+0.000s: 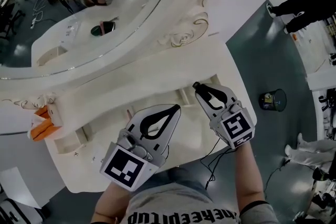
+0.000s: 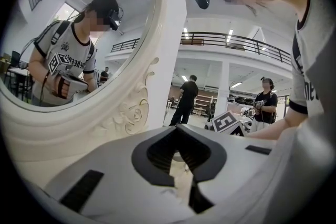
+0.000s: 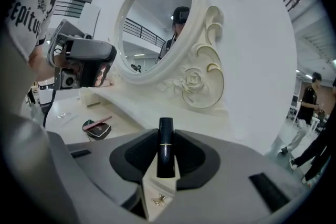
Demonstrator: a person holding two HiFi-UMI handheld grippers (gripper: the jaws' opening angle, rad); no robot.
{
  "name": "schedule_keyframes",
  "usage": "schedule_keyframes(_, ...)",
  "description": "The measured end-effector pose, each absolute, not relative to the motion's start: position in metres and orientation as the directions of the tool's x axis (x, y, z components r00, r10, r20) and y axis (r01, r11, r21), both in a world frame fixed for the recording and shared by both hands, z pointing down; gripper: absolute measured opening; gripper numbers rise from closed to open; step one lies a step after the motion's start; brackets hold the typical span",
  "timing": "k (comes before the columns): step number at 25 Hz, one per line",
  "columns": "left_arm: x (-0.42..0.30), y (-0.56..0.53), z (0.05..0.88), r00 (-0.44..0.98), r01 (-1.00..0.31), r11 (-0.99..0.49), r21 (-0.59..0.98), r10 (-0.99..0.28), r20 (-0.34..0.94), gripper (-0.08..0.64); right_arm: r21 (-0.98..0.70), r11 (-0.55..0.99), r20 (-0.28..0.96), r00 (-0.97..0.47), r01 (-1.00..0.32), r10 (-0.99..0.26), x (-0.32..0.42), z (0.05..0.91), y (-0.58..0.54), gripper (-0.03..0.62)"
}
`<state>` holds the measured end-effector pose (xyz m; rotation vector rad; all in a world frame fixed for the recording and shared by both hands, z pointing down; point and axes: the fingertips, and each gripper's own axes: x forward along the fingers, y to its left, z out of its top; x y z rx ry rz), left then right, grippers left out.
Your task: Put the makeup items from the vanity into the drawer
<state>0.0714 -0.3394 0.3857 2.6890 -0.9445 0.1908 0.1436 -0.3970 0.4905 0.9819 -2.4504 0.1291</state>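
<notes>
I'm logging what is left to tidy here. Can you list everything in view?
vanity: one, white, under both grippers
mirror: one, white carved frame, at the vanity's back
lipstick: one, dark, between the right gripper's jaws
compact: one, dark green, on the vanity top
orange items: count unclear, at the vanity's left end
can: one, dark, on the floor
left gripper: grey, jaws together, empty
right gripper: grey, holding the lipstick
</notes>
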Motion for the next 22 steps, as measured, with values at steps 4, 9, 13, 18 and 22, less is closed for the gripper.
schedule_keyframes(4,0.071,-0.341,0.387,0.774,-0.633,-0.740,0.227,-0.595,0.218,0.021,0.116,0.769,0.517,-0.623,-0.628,-0.587,0.140,0.499,-0.395,0.114)
schedule_keyframes(9,0.070,-0.343,0.388,0.770,-0.637,-0.736,0.229,-0.599,0.220,0.021,0.148,0.793,0.567,-0.606,-0.591,-0.558,0.139,0.511,-0.394,0.115)
schedule_keyframes(13,0.068,-0.344,0.389,0.765,-0.643,-0.731,0.228,-0.604,0.224,0.021,0.156,0.800,0.587,-0.597,-0.580,-0.547,0.137,0.516,-0.395,0.115)
schedule_keyframes(18,0.066,-0.345,0.390,0.762,-0.647,-0.727,0.228,-0.607,0.227,0.021,0.154,0.799,0.601,-0.587,-0.581,-0.543,0.137,0.520,-0.396,0.120)
schedule_keyframes(22,0.064,-0.344,0.392,0.761,-0.649,-0.723,0.236,-0.608,0.229,0.021,0.142,0.794,0.610,-0.579,-0.591,-0.541,0.136,0.522,-0.397,0.124)
